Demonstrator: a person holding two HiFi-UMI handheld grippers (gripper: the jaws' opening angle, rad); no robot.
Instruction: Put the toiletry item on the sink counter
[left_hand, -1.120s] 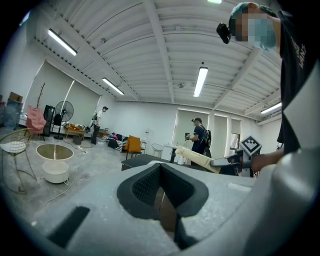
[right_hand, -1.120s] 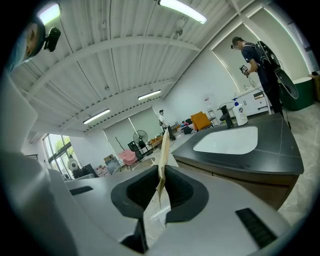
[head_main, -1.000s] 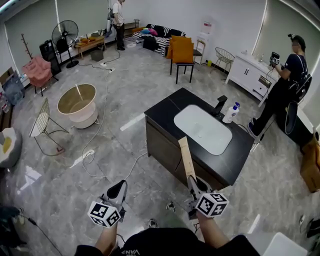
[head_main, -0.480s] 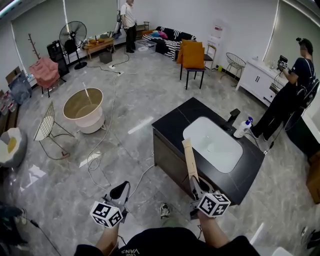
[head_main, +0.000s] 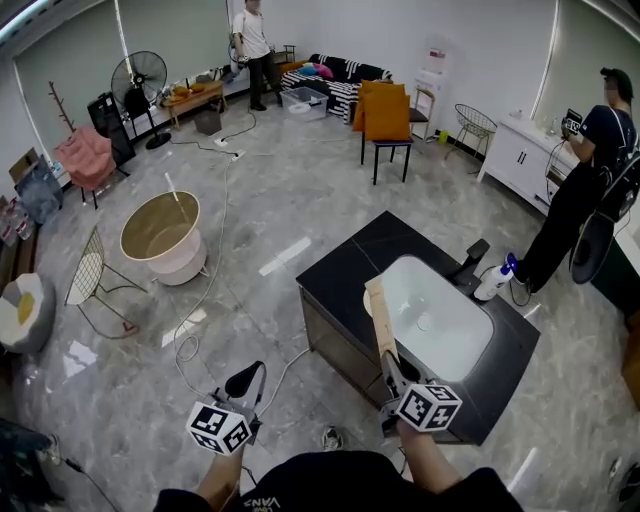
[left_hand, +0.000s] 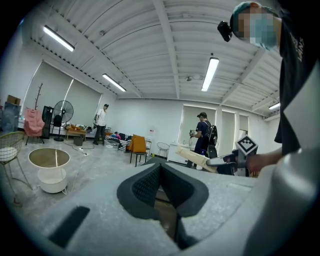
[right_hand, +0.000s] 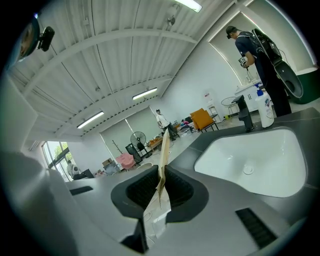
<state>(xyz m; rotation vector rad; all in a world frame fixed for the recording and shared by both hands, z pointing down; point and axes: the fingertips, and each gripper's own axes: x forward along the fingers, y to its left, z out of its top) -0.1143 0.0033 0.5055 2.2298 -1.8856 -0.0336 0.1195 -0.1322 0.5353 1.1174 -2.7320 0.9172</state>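
Note:
My right gripper (head_main: 389, 368) is shut on the end of a long, flat beige toiletry packet (head_main: 380, 314), which sticks out forward and up. Its tip shows over the near left edge of the white basin (head_main: 435, 320) in the black sink counter (head_main: 340, 268). In the right gripper view the packet (right_hand: 163, 159) stands edge-on between the jaws of my right gripper (right_hand: 161, 187), with the basin (right_hand: 255, 160) just ahead to the right. My left gripper (head_main: 246, 384) hangs over the floor left of the counter. Seen from its own view, the left gripper (left_hand: 161, 181) is shut with nothing in it.
A black faucet (head_main: 472, 258) and a white pump bottle (head_main: 493, 282) stand at the counter's far edge. A person (head_main: 588, 165) stands by a white cabinet at the right. On the floor to the left are a cream tub (head_main: 160, 232), a wire chair (head_main: 88, 272) and cables (head_main: 200, 330).
Both grippers have travelled forward with me. The packet's tip, earlier in front of the counter's face, now reaches over the basin's near edge. The grip on the packet is unchanged.

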